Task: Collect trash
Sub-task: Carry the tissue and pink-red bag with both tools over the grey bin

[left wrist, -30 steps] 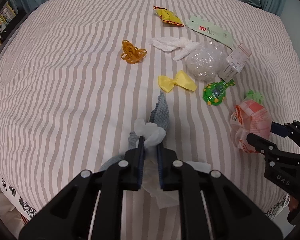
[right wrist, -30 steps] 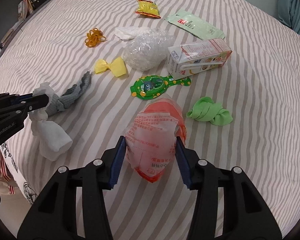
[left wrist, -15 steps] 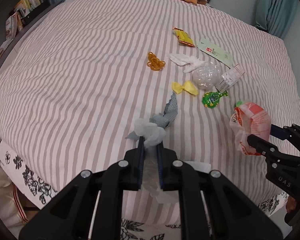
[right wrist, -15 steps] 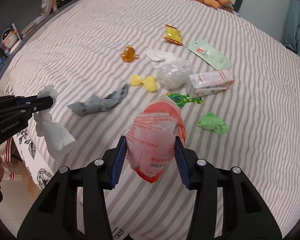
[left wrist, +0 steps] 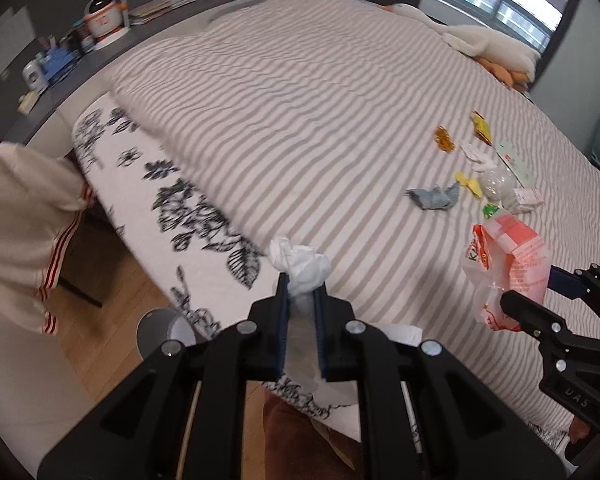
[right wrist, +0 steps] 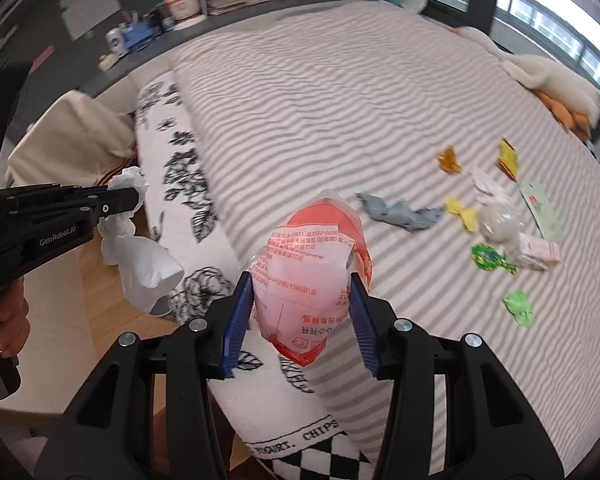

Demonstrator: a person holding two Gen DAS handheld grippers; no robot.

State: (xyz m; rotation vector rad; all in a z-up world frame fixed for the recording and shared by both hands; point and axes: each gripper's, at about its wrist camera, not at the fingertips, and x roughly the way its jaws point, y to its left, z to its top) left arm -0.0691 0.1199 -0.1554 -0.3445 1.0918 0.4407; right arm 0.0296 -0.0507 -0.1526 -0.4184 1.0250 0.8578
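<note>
Both sets of jaws are closed on trash: the left gripper (left wrist: 301, 312) pinches a crumpled white tissue (left wrist: 300, 266) between narrow jaws, with the tissue's loose tail hanging below them, and the right gripper (right wrist: 302, 320) clamps a red-and-white plastic bag (right wrist: 312, 268) between wider-set jaws, its printed side facing the camera. In the right wrist view the left gripper (right wrist: 122, 202) reaches in from the left edge, held up beside the bed (left wrist: 340, 100), and the tissue (right wrist: 140, 260) dangles under it over the wooden floor (left wrist: 112, 320). In the left wrist view the right gripper (left wrist: 528, 296) comes in from the right with the bag (left wrist: 508, 260) sticking out ahead of it, above the striped bed cover. Far ahead of both jaws and to the right, the rest of the litter lies on the bed: a grey sock (left wrist: 434, 198), a yellow bow (left wrist: 470, 182), a clear crumpled plastic ball (left wrist: 498, 182), a small carton (right wrist: 540, 250), a green toy (right wrist: 490, 258), a green cloth knot (right wrist: 520, 306), orange rubber bands (left wrist: 444, 140), a yellow snack wrapper (left wrist: 482, 130) and a pale green packet (right wrist: 540, 210). Below the left jaws, a grey round object (left wrist: 162, 330) sits on the floor, partly hidden.
</note>
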